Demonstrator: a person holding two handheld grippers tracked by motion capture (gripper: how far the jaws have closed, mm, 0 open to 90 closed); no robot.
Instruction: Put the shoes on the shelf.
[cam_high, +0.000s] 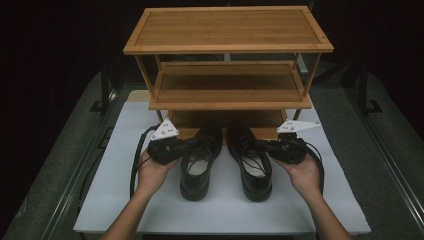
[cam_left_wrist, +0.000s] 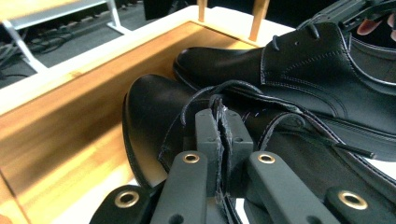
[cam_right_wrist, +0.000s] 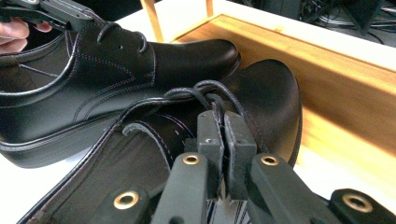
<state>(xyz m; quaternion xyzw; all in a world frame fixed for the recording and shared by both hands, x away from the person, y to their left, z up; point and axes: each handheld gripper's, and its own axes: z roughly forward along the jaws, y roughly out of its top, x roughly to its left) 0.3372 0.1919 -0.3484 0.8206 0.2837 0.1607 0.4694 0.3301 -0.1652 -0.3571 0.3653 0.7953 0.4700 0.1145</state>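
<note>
Two black leather lace-up shoes lie side by side on the white board, toes toward the wooden rack. My left gripper (cam_high: 191, 145) is shut on the left shoe (cam_high: 199, 167), pinching the leather edge by the laces; in the left gripper view the jaws (cam_left_wrist: 223, 122) press on that edge of the shoe (cam_left_wrist: 149, 112). My right gripper (cam_high: 260, 146) is shut on the right shoe (cam_high: 254, 170) in the same way, seen close in the right gripper view (cam_right_wrist: 222, 122) on that shoe (cam_right_wrist: 268, 93). Both toes reach the front rim of the lowest shelf (cam_high: 260, 119).
The bamboo rack has three rimmed shelves: top (cam_high: 227, 30), middle (cam_high: 227, 85) and lowest. Its thin posts stand at the corners. The white board (cam_high: 120, 190) rests on a grey table, with dark rails along both sides.
</note>
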